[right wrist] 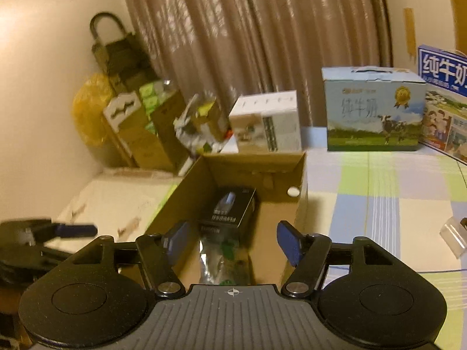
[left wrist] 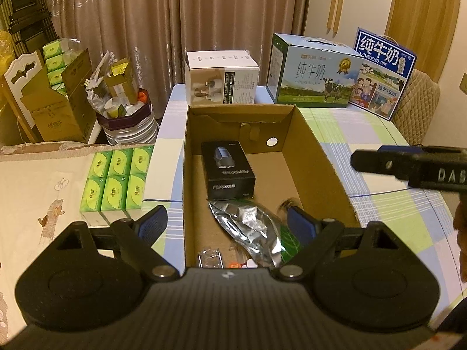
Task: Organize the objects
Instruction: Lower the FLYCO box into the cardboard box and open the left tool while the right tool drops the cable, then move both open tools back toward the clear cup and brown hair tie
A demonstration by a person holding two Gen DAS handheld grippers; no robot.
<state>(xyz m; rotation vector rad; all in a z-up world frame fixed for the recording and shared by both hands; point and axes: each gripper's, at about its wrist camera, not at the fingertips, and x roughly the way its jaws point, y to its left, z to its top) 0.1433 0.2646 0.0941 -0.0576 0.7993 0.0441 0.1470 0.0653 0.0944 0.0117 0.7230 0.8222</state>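
Worktop (left wrist: 379, 151), covered in a pastel check cloth, carries an open cardboard box (left wrist: 318, 157) with its long axis running away from both cameras toward the curtain. Behind the box, along the far edge: a white appliance carton (left wrist: 221, 78), a green-and-blue milk case (left wrist: 312, 73), and a blue milk case (left wrist: 382, 73) leaning at the right.

Inside the box, from far to near along its long axis: a black razor box (left wrist: 227, 172) left of centre, then a crumpled silver foil bag (left wrist: 251, 230) with green print, then small wrappers (left wrist: 210, 258) at the near end, too small to identify. The right half of the box floor is bare.

Left of the worktop, on a cream cloth surface, a block of six green tissue packs (left wrist: 116, 180) lies outside the box, just beside its left wall.

Left tool (left wrist: 227, 221): released, blue pads spread wide, nothing between them; it hovers over the near end of the box, foil bag directly ahead and below. Right tool (right wrist: 230, 240): also released and empty, pointing down the box's long axis, with the razor box (right wrist: 230, 213) straight ahead. The right-wrist view is motion-blurred.

Judgement: if the tissue packs go next, they lie to the left of the left tool, which is the nearer one; the right tool would have to cross the box. Free space for them is on the box's right side.
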